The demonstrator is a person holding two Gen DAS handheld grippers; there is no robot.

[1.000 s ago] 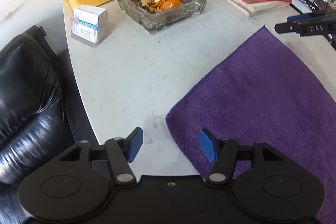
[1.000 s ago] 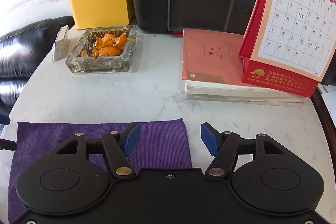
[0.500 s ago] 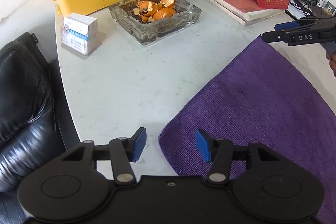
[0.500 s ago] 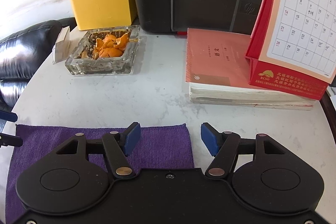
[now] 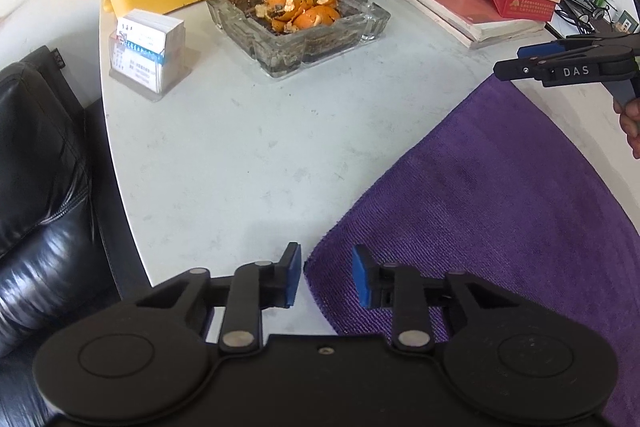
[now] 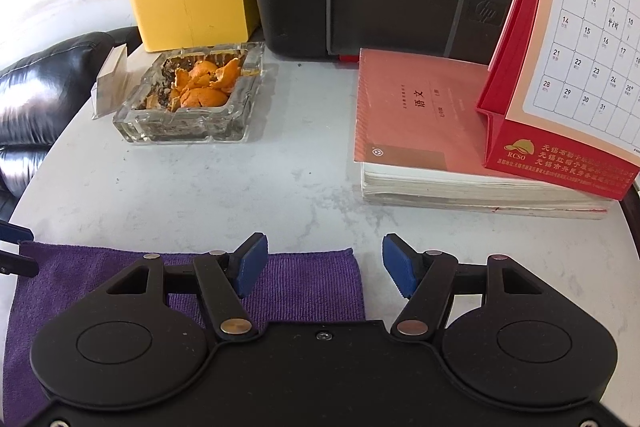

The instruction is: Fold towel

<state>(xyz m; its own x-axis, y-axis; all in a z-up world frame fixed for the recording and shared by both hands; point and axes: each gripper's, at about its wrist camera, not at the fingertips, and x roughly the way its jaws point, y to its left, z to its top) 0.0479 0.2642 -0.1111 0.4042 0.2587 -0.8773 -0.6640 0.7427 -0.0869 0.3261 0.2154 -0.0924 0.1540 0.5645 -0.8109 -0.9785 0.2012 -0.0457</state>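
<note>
From the left wrist view, the left gripper (image 5: 325, 279) hangs with its jaws apart and nothing between them, straddling the near corner of the purple towel (image 5: 500, 211). The towel lies flat on the white marble table (image 5: 240, 163), spreading away to the right. At the far right edge the right gripper (image 5: 520, 61) shows side-on above the towel's far corner; whether it is parted cannot be told from this side. A square glass ashtray (image 5: 298, 23) holds orange peel (image 5: 308, 9) over dark residue. Beside it a clear holder (image 5: 146, 51) carries a stack of cards.

From the right wrist view, the right gripper (image 6: 323, 267) is spread wide and empty, its left finger over the towel (image 6: 304, 287) and its right finger over bare table (image 6: 280, 187), so the towel's corner sits between them. The ashtray (image 6: 188, 99) again shows peel (image 6: 204, 87) heaped inside. A red desk calendar (image 6: 560, 131) stands on a stack of books (image 6: 420, 131).
</note>
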